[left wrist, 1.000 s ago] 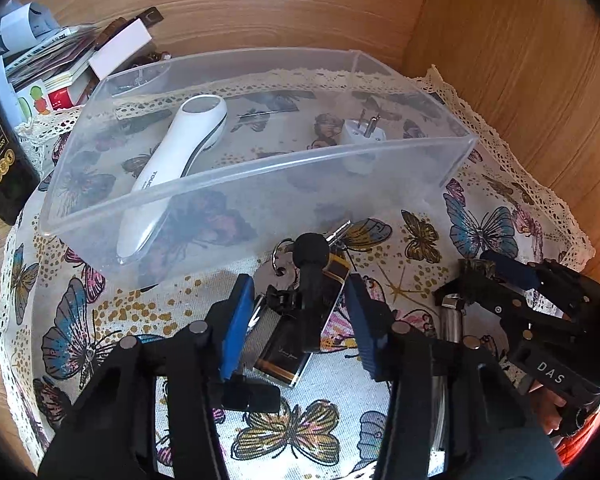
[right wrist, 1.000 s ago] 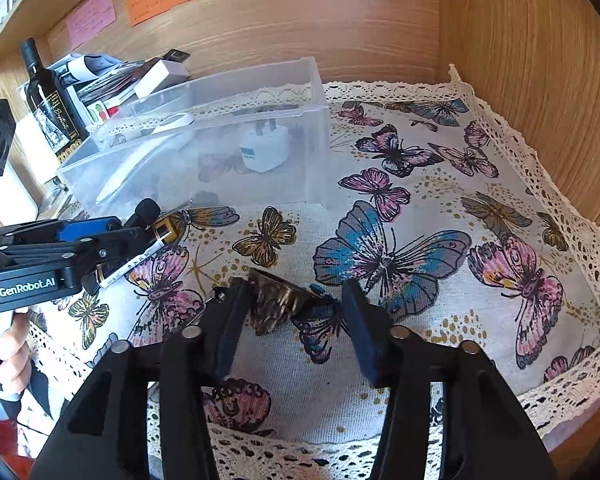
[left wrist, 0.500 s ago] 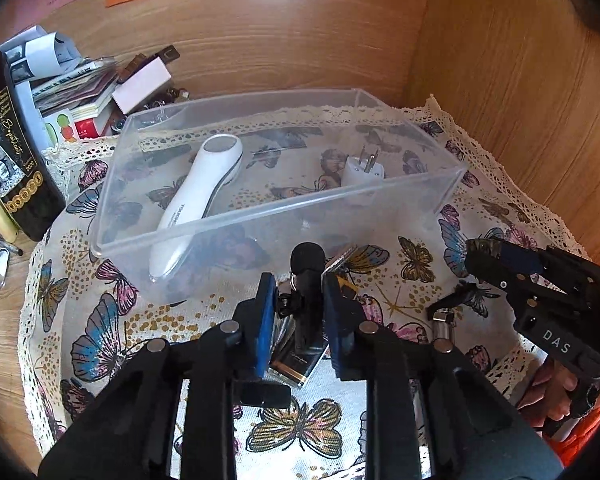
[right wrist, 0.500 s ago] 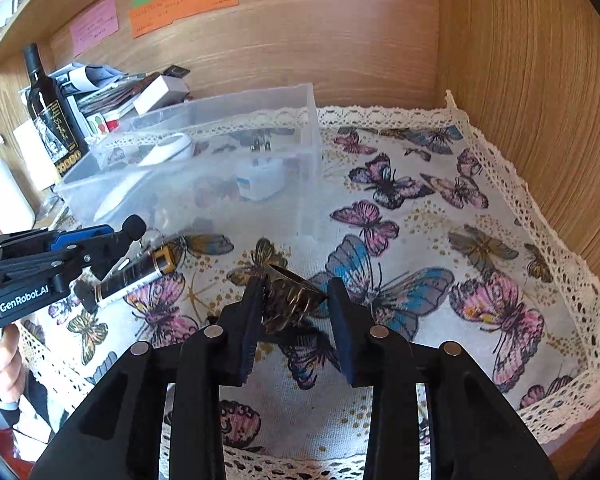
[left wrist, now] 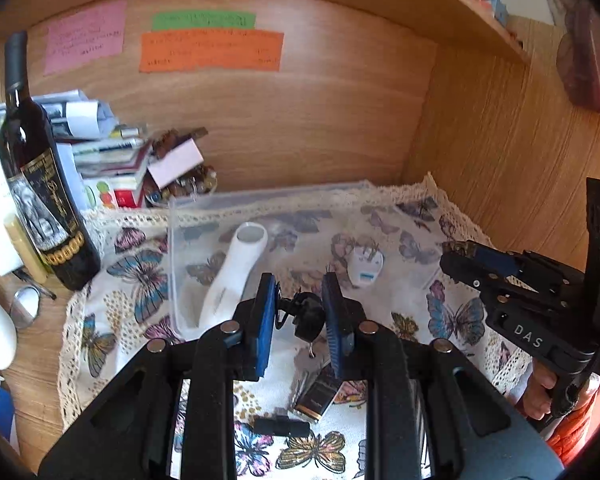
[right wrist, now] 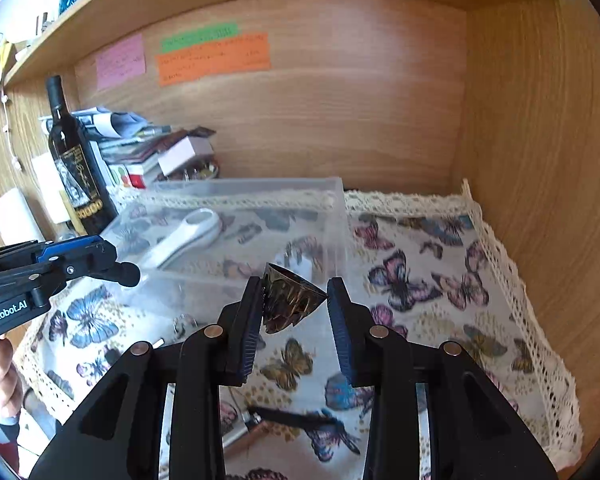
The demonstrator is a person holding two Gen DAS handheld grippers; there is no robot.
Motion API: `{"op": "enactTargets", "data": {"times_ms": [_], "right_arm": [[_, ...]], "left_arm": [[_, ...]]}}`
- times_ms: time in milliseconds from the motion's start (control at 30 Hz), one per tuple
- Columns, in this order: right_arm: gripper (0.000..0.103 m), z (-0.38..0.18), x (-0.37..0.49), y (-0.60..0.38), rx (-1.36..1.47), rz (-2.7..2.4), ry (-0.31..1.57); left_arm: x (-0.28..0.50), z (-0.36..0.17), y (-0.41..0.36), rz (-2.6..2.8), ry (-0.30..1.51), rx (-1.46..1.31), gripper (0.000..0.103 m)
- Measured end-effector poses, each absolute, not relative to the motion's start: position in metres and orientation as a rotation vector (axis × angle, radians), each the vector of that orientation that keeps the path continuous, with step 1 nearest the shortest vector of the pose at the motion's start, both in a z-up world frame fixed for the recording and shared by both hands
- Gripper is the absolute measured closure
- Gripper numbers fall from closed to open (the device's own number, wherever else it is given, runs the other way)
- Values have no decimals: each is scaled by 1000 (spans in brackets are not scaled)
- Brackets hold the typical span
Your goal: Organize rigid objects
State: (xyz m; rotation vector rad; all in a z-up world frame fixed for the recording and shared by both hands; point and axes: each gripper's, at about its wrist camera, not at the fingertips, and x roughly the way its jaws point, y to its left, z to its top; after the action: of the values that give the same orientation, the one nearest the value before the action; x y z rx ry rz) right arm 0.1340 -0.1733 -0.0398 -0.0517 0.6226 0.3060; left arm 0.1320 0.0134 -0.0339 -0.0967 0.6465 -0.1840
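Observation:
My left gripper (left wrist: 298, 312) is shut on a black key fob (left wrist: 308, 316) with keys and a black-gold tag (left wrist: 318, 394) hanging below it, lifted above the butterfly cloth (left wrist: 120, 312). My right gripper (right wrist: 294, 300) is shut on a dark bronze hair claw (right wrist: 290, 300), also lifted. Both hang just in front of the clear plastic bin (left wrist: 260, 200), also in the right wrist view (right wrist: 244, 188). The bin holds a white handheld device (left wrist: 232, 276) and a white plug adapter (left wrist: 366, 268).
A wine bottle (left wrist: 40, 184) stands left of the bin, with a stack of booklets and boxes (left wrist: 112, 152) behind it. Wooden walls close the back and right. Paper notes (left wrist: 210, 50) hang on the back wall. The right gripper (left wrist: 456, 252) shows at the right in the left wrist view.
Both grippers closed on their objects and lifted them off the cloth, rising toward the bin's near wall.

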Motion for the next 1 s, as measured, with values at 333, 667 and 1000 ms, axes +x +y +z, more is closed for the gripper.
{"op": "enactTargets", "data": {"times_ms": [333, 667, 1000], "right_arm": [[73, -21, 162, -152, -76, 360, 571], [73, -38, 192, -128, -102, 404, 642], [73, -75, 224, -118, -98, 426, 787]], "left_arm": [[145, -6, 29, -146, 557, -100, 80], [183, -31, 40, -118, 620, -130, 80], [211, -69, 33, -126, 737, -127, 80]]}}
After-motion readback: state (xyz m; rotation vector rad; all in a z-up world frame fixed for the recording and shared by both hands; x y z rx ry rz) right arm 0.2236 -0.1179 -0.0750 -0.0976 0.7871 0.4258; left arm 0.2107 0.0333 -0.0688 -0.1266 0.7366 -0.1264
